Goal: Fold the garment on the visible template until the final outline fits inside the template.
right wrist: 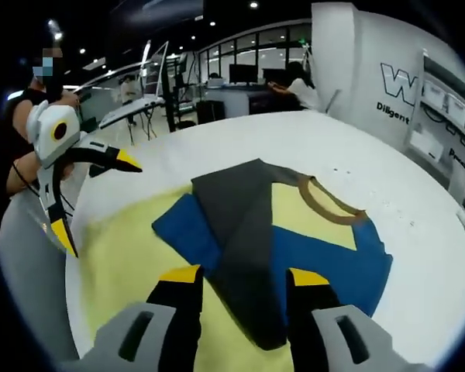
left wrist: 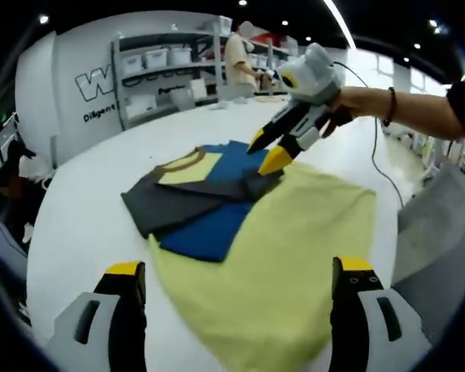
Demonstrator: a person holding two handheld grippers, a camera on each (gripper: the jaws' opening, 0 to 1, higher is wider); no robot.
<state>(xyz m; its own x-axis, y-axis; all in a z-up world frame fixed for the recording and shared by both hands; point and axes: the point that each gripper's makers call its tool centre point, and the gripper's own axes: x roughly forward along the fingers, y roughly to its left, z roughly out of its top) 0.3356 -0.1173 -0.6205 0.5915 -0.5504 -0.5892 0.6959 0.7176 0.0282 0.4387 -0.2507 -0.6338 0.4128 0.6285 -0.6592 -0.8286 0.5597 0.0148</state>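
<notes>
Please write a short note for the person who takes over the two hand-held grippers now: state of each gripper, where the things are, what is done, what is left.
Left hand-held gripper: open, empty, above the near part of the yellow template.
Right hand-held gripper: open, empty, over the grey flap of the garment.
Things: the garment (blue, grey and yellow, tan collar) lies partly folded on the white table. It overlaps one end of the template; part of it lies off the template, on the table.
Done: some folds, a grey flap laid across the front.
Left: finish folding and bring the outline fully inside the template.
</notes>
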